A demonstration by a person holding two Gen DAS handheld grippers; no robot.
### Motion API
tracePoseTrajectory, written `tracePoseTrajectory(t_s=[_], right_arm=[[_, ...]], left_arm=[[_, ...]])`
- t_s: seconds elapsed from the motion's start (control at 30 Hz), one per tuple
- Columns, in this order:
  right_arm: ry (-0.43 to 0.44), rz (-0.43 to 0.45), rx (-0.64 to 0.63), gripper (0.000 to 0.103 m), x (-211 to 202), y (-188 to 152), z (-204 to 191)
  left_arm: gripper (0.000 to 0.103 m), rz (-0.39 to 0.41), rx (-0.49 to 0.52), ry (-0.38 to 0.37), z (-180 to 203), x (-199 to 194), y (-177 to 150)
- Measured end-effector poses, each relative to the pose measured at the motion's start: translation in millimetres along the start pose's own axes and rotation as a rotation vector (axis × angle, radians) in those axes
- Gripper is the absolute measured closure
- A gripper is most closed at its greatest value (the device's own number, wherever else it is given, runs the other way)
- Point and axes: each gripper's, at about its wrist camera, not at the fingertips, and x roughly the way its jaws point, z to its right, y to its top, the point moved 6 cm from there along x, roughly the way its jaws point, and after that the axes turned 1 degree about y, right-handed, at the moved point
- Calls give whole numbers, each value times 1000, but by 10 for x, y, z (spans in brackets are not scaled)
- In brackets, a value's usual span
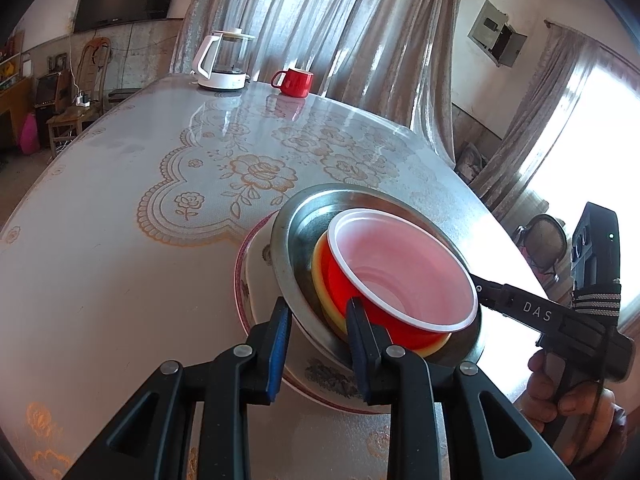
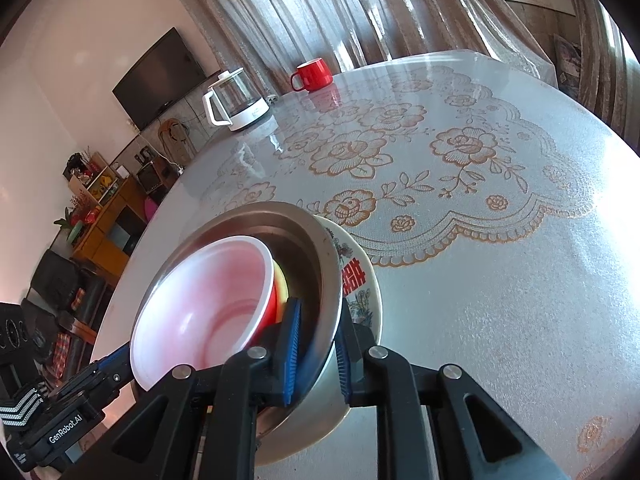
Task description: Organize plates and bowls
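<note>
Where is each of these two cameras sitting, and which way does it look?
Left wrist view: sits on the left gripper, looking down along its fingers at the stacked dishes; the jaws clamp the metal bowl rim, and the person's hand holding the right gripper shows.
Right wrist view: sits on the right gripper, facing the same stack from the opposite side; it clamps the metal bowl's rim.
Shared: the red bowl, patterned plate, kettle, red mug, table.
</note>
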Motion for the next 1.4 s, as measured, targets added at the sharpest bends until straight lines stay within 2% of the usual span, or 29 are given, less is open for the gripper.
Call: tracePoseTrajectory(t_s=[0.27,0.57,0.73,0.87,1.03,1.17,1.23,1.27,1.3,1.4], right_arm=[[-1,19,-9,81,-100,0,-24],[-10,29,-13,80,-178,-34,-37],[-14,39,-17,80,-212,-30,-40],[-26,41,-33,77,-242,-64,-66],[-65,78,-50,69,-359,-80,-105],[-106,117,-91,62,-485,-132,-214],[-135,143,-125,57,-553,-170,-290],[-147,155,-143,49,-583,-199,-332],[-156,165,-158,43,-606,-232,-369],[-175,190,-184,40,-648,-325,-457]], left_arm=[[71,13,-3,2,-7,-56,-22],[69,43,-33,2,-93,-199,-55],[62,53,-54,30,-166,-247,-91],[60,52,-46,108,-215,-285,-151],[50,59,-27,215,-241,-340,-212],[36,92,-27,281,-276,-411,-230],[31,111,-25,309,-280,-450,-238],[25,121,-23,319,-283,-469,-243],[23,133,-19,325,-280,-488,-243],[23,159,-6,346,-257,-530,-246]])
